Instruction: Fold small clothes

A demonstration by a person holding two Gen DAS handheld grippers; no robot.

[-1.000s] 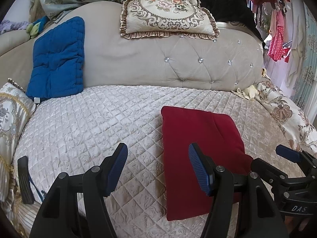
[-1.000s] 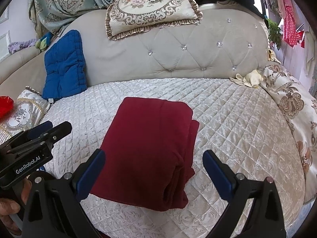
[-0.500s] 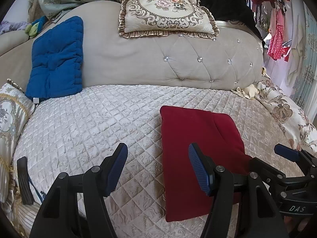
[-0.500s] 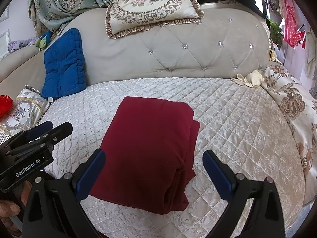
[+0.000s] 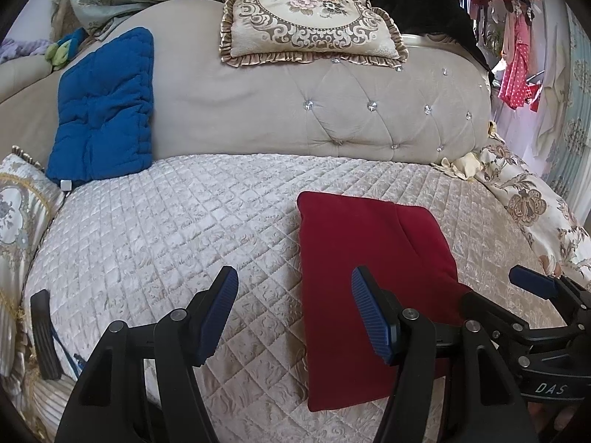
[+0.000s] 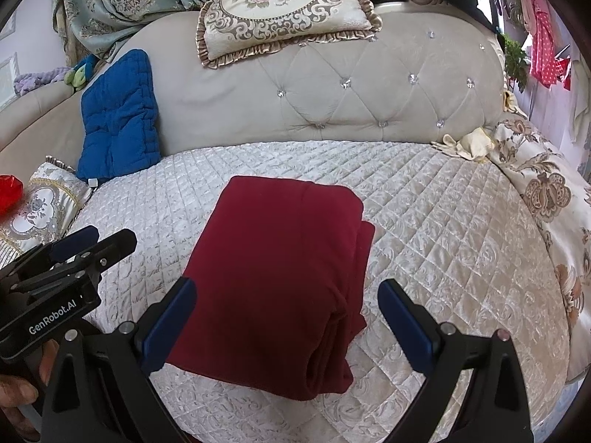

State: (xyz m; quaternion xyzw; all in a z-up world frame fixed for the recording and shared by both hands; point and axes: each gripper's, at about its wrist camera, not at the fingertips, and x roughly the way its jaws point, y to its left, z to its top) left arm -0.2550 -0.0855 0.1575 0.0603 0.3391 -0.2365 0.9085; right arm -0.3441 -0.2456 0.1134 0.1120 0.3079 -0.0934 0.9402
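A dark red garment [image 6: 273, 280] lies folded into a flat rectangle on the quilted bed cover [image 6: 443, 229]; its layered edges show on its right side. It also shows in the left wrist view [image 5: 362, 280], right of centre. My left gripper [image 5: 293, 313] is open and empty, above the cover at the garment's left edge. My right gripper [image 6: 286, 325] is open and empty, its blue pads either side of the garment's near end, above it. Each gripper shows at the edge of the other's view.
A tufted beige headboard [image 6: 332, 103] runs along the back with an ornate cushion [image 6: 280, 7] on top. A blue quilted pad [image 6: 118, 118] leans at the left. Patterned pillows lie at the left [image 6: 40, 206] and right [image 6: 546, 192]. A black object [image 5: 44, 336] lies at the bed's left edge.
Almost nothing. Both grippers stay open over the folded garment, with only a slight drift of the views.
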